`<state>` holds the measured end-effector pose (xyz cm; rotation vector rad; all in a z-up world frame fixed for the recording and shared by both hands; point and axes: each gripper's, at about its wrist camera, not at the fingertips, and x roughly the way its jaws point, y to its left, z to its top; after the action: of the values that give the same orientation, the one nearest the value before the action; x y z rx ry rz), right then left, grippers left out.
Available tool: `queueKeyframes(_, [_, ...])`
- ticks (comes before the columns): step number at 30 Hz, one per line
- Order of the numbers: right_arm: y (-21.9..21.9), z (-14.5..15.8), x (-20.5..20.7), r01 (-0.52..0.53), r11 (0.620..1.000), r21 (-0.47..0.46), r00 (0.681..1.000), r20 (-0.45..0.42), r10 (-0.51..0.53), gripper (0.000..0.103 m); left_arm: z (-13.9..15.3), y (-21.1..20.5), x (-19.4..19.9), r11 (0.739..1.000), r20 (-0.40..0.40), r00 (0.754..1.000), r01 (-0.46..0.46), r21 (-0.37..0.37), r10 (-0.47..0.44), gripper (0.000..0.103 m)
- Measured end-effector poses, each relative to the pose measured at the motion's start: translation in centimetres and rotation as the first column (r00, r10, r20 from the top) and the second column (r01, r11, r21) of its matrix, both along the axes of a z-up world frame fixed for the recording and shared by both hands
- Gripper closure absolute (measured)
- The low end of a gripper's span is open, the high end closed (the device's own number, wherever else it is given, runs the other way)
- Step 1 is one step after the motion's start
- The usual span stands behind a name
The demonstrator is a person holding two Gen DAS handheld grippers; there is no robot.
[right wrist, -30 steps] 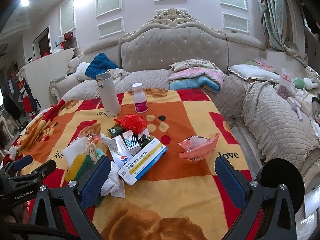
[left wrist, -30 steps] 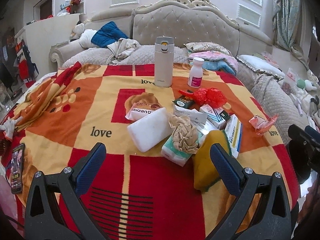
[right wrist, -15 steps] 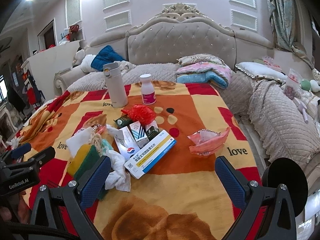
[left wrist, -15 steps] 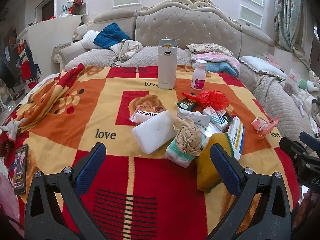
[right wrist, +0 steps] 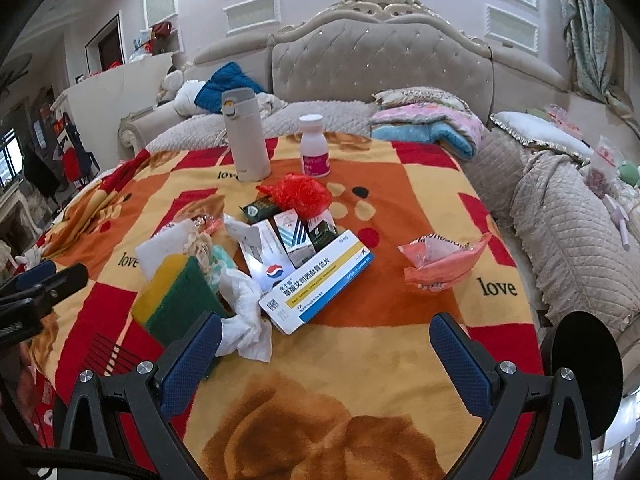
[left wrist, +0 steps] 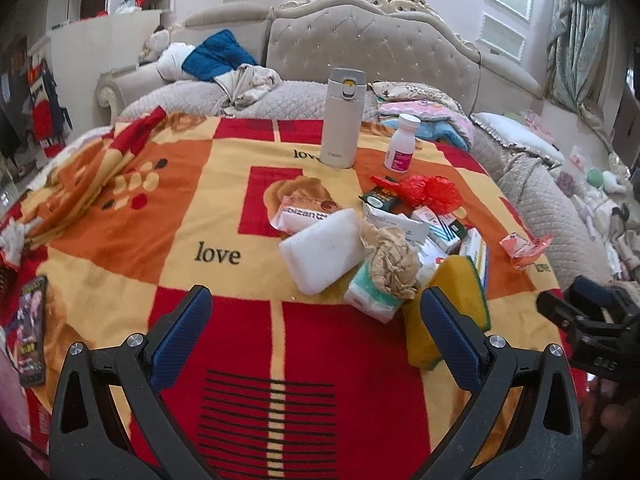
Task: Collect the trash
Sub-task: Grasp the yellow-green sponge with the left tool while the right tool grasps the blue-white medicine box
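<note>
I see pale pink panelled walls [right wrist: 320, 16], a tufted grey headboard [left wrist: 372, 52] with carved crest, quilted grey bedding [right wrist: 560, 216], folded pink and blue blankets [right wrist: 432, 128], patterned curtains [left wrist: 576, 40] at right, a dark doorway [right wrist: 110, 46] far left

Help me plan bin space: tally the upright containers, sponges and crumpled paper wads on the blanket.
Upright containers: 2 (thermos, pill bottle)
Sponges: 2 (white sponge, yellow-green sponge)
Crumpled paper wads: 2 (brown wad, white tissue)
Total: 6
</note>
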<state>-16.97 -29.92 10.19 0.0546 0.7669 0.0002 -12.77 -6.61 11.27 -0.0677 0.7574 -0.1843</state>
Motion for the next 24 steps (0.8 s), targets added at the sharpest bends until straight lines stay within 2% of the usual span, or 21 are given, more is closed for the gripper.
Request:
queueKeyframes(6, [-1.8,-1.4,2.0,0.036,0.999,0.003,0.998,-0.055,-0.036,0.0,-0.4,-2.0,-0.8,0.996,-0.033,0.996,0.079,-0.047,-0.08,0.0])
queueKeyframes(10, [-2.6,-2.3,4.3,0.058,0.998,0.027,0.994,-0.096,-0.055,0.0,-0.9,-4.4,-1.0,0.992,-0.036,0.991,0.127,-0.018,-0.128,0.0])
queueKeyframes(19, [-2.4,-6.4,10.6,0.094,0.978,0.185,0.972,-0.231,-0.05,0.001,-2.7,-7.1,0.2,0.988,-0.066,0.986,0.154,-0.004,-0.154,0.0])
queueKeyframes(22, [-2.3,-7.2,11.4,0.079,0.97,0.232,0.969,-0.245,-0.02,0.02,-3.0,-7.6,0.7,0.987,-0.064,0.985,0.158,0.005,-0.158,0.0])
queueKeyframes(24, [-1.9,-7.3,11.4,0.04,0.977,0.21,0.97,-0.242,0.012,0.036,-3.2,-7.9,0.9,0.986,-0.064,0.985,0.164,0.005,-0.163,0.002])
